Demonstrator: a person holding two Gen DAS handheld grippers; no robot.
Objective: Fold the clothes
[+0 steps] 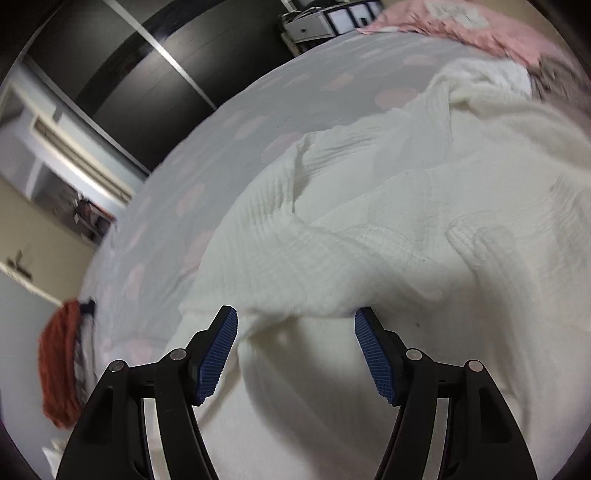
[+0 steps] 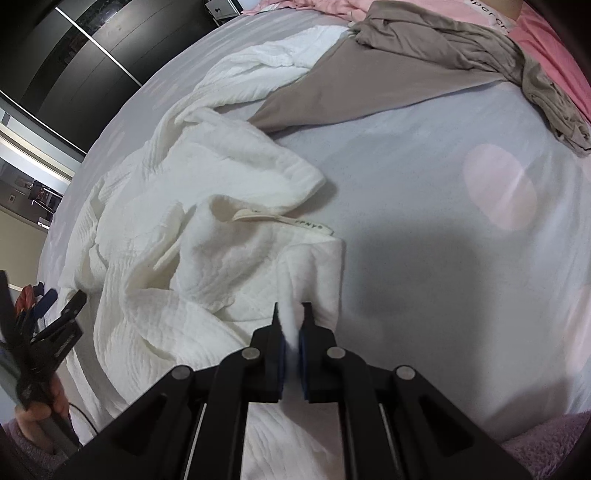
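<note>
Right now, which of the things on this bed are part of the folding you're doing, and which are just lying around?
In the job:
- white garment, crumpled on the bed sheet
- right gripper, shut on a fold of it
- left gripper, open above it

Just lying about:
- taupe garment
- pink fabric
- orange-red cloth

Bed sheet (image 2: 424, 206) grey with pink blotches, dark sliding wardrobe (image 1: 147, 66), white drawer unit (image 1: 314, 24)
</note>
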